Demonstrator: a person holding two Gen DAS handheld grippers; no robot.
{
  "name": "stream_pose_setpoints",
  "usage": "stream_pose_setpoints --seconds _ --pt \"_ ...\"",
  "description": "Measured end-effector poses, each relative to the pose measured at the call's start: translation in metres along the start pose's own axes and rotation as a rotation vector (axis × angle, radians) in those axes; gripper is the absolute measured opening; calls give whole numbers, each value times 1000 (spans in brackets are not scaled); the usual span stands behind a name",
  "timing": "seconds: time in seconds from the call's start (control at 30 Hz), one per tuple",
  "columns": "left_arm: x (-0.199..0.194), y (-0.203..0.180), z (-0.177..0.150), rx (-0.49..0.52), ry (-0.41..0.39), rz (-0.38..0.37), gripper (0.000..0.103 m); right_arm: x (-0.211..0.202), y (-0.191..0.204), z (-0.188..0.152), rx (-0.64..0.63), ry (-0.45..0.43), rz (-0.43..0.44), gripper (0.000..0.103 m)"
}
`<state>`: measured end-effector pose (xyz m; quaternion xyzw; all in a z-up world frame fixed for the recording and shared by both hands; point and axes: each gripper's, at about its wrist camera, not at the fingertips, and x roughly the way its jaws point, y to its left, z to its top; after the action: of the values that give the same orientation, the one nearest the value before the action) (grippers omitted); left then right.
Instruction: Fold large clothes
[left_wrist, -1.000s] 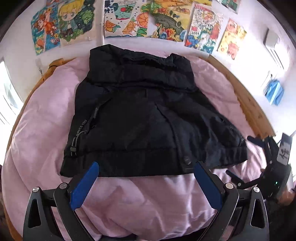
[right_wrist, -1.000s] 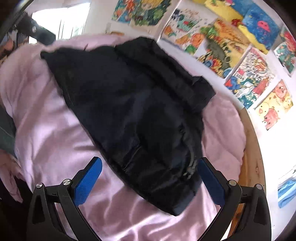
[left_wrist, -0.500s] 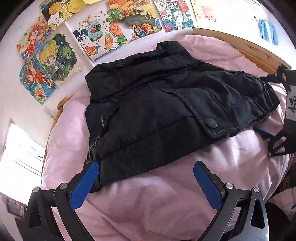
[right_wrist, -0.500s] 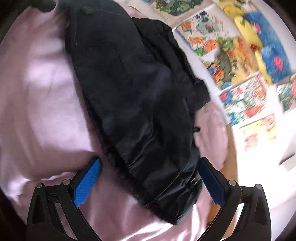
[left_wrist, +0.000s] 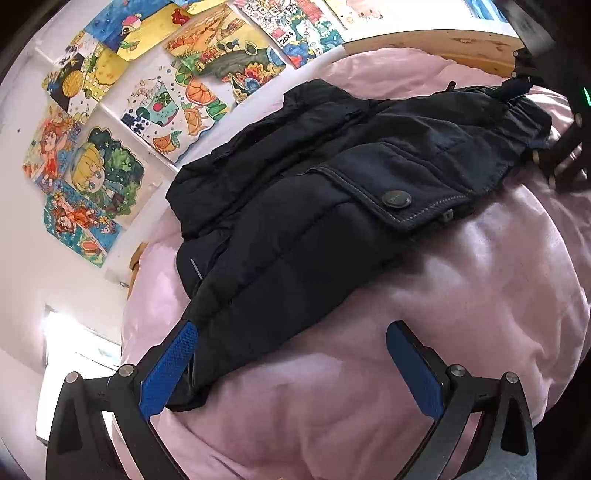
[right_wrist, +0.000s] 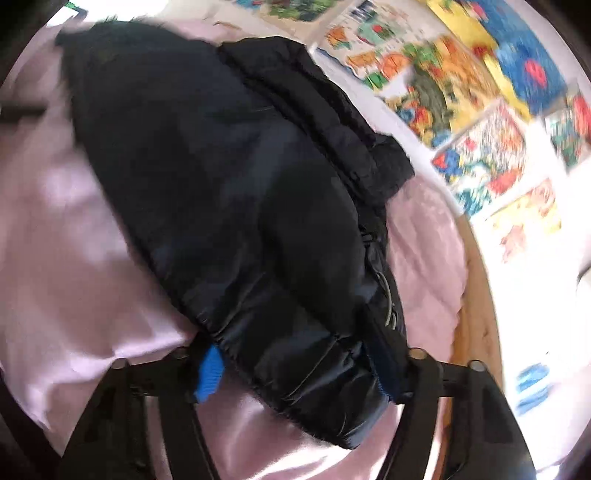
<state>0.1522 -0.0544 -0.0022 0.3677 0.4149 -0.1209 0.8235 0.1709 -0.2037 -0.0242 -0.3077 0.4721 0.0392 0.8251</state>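
Note:
A dark navy padded jacket (left_wrist: 314, 221) lies spread on a pink duvet (left_wrist: 480, 295), with its flap pocket and snap button (left_wrist: 397, 199) facing up. My left gripper (left_wrist: 291, 365) is open just above the duvet. The jacket's near hem corner lies against the inner face of its left blue pad (left_wrist: 166, 373). In the right wrist view the jacket (right_wrist: 240, 203) fills the middle, and my right gripper (right_wrist: 295, 373) is closing on the other hem corner. The gathered hem is bunched between both pads. That gripper also shows at the jacket's far corner (left_wrist: 532, 114) in the left wrist view.
A wooden bed frame (left_wrist: 443, 48) runs along the far side of the duvet and along its right edge (right_wrist: 476, 314). Colourful drawings (left_wrist: 166, 110) cover the white wall behind. A bright window (left_wrist: 74, 350) lies to the left. Bare duvet (right_wrist: 74, 258) surrounds the jacket.
My left gripper rolled and sank toward the jacket's near hem corner. My right gripper dropped onto the opposite hem corner and its jaws narrowed from wide open around the fabric.

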Motion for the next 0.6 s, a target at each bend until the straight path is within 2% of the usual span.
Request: stream_pose_setpoints --seconds 0.03,0.1,0.13,0.2,0.37,0.5,0.6 --pt "1 1 0 -7 -2 3 103 -3 -8 3 58 9 38 52" --pt "3 3 0 -28 -6 9 103 -6 -21 4 136 12 90 39" --pt "5 3 1 -33 -6 16 103 -8 -31 7 182 4 116 36" --pt "7 5 1 -40 -14 33 103 -10 -42 6 238 -7 137 26" --pt "5 15 2 -89 -65 62 103 -11 -74 12 377 -42 222 21" --pt "-1 31 -2 -175 -127 7 103 -8 -91 31 405 -47 243 20" --pt "4 30 -4 -179 -121 -30 103 -10 -104 49 417 -78 252 19"
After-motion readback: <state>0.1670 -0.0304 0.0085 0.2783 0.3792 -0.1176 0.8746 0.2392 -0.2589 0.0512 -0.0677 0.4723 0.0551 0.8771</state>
